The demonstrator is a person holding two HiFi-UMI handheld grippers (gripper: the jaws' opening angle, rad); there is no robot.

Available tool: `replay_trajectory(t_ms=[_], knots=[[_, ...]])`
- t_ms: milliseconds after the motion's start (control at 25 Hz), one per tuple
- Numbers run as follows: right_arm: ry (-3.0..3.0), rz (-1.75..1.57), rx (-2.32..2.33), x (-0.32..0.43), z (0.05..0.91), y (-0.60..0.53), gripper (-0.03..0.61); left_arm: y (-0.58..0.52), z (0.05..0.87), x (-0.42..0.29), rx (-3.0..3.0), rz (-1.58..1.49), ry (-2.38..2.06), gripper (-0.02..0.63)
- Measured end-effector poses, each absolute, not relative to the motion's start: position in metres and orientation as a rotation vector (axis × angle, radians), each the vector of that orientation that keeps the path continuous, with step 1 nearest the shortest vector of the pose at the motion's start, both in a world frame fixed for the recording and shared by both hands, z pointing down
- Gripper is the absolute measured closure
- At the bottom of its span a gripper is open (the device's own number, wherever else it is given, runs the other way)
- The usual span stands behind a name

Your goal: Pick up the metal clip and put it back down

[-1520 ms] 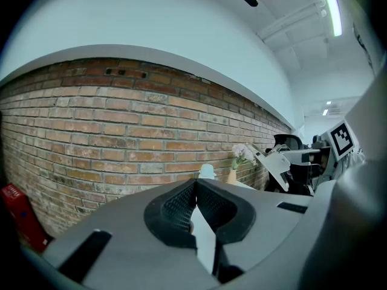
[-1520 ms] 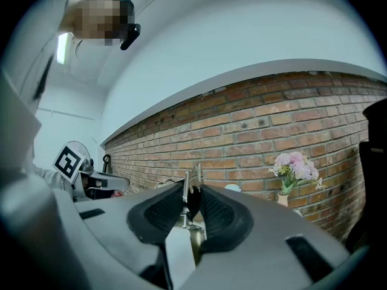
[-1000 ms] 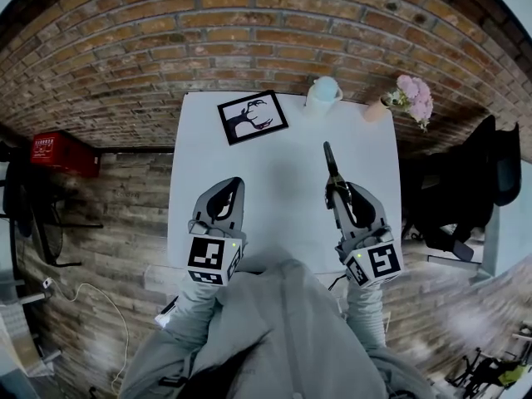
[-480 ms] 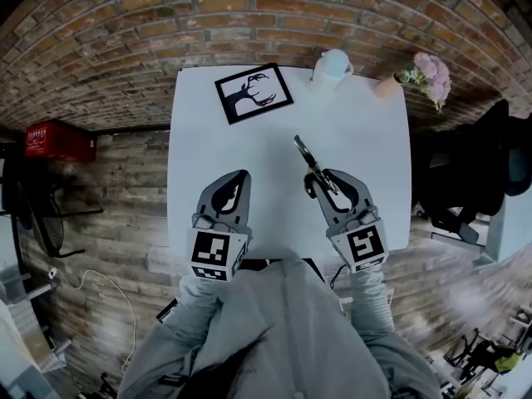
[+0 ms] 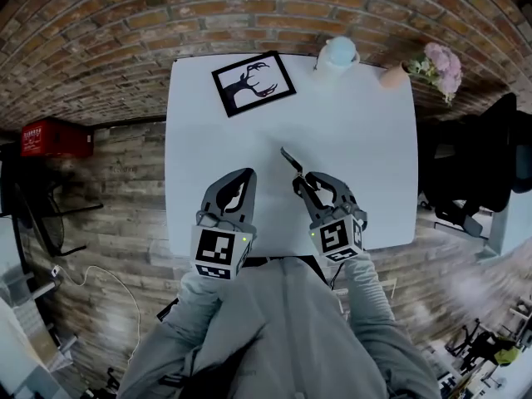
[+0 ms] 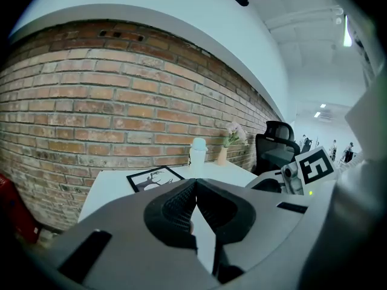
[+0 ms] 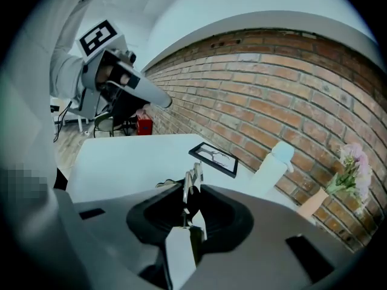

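The metal clip (image 5: 290,158) is a thin dark and silver piece that sticks out forward and to the left from my right gripper (image 5: 304,181), which is shut on it over the middle of the white table (image 5: 366,131). In the right gripper view the clip (image 7: 193,180) stands upright between the pads, above the tabletop. My left gripper (image 5: 241,181) hovers near the table's front edge, about a hand's width left of the right one. Its jaws (image 6: 195,186) meet with nothing between them.
At the table's far edge stand a black framed deer picture (image 5: 253,83), a white bottle (image 5: 337,54) and a small vase of pink flowers (image 5: 432,65). A red box (image 5: 51,138) sits on the floor to the left, a black office chair (image 5: 490,173) to the right.
My right gripper has carried the clip leftward and closer to me, and the clip now points up-left instead of straight ahead. The left gripper has hardly moved.
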State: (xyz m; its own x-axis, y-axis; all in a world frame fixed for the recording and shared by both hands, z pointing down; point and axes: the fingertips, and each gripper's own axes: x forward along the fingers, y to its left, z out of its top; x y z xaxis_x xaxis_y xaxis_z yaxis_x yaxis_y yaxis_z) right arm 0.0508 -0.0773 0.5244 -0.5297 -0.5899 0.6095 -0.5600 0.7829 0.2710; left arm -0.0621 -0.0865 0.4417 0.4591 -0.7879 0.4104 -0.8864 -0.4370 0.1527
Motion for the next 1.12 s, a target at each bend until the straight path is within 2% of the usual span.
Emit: replay_trajectory(t_ms=[520, 1120], knots=[[-2.166, -0.151, 0.732, 0.033, 0.584, -0.063, 0.483, -0.085, 0.458, -0.06, 2.359, 0.427, -1.383, 0.588], [-2.14, -0.219, 0.688, 0.026, 0.609, -0.062, 0.477, -0.081, 0.462, -0.072, 2.329, 0.43, -1.402, 0.588]])
